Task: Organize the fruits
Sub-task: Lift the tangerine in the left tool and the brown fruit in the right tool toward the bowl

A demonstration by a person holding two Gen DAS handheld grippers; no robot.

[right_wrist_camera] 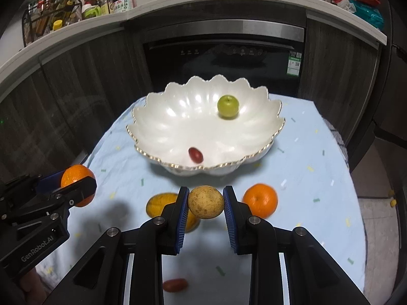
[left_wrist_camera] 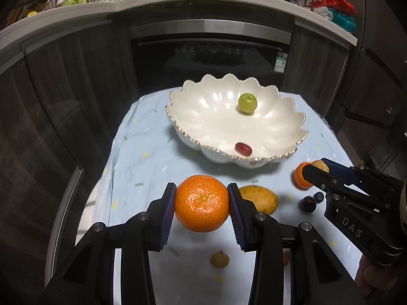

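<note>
The left gripper [left_wrist_camera: 202, 202] is pinching an orange [left_wrist_camera: 202, 203] between its fingers [left_wrist_camera: 168, 213], holding it above the worktop [left_wrist_camera: 142, 157]. The right gripper [right_wrist_camera: 206, 203] is gripping a small tan fruit [right_wrist_camera: 206, 202] the same way. Just ahead, a white scalloped bowl [right_wrist_camera: 152, 122] is holding a green apple [right_wrist_camera: 228, 106] and a red grape [right_wrist_camera: 195, 154]. A mango [left_wrist_camera: 259, 199], a second orange [right_wrist_camera: 260, 200] and dark grapes [left_wrist_camera: 309, 203] are lying on the cloth near the bowl.

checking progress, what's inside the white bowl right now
Inside the white bowl: a green fruit and a small red fruit. The near rim hides a strip of the bowl's floor.
</note>
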